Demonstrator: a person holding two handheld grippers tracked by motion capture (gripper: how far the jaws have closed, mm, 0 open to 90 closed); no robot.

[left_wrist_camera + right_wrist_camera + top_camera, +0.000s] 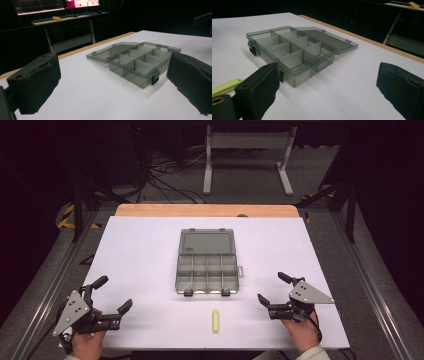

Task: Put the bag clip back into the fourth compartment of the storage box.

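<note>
I read no writing on the open compartment box. The yellow-green stick lies just before it, long axis pointing toward it. Both my left gripper and right gripper have fingers spread, empty.

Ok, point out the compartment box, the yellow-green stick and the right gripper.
compartment box (207,274), high view, on a middle divider.
yellow-green stick (215,320), high view, mid-length.
right gripper (272,290), high view, midway between its open fingers.

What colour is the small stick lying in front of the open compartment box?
Pale yellow-green; the stick shows best in the high view.
</note>
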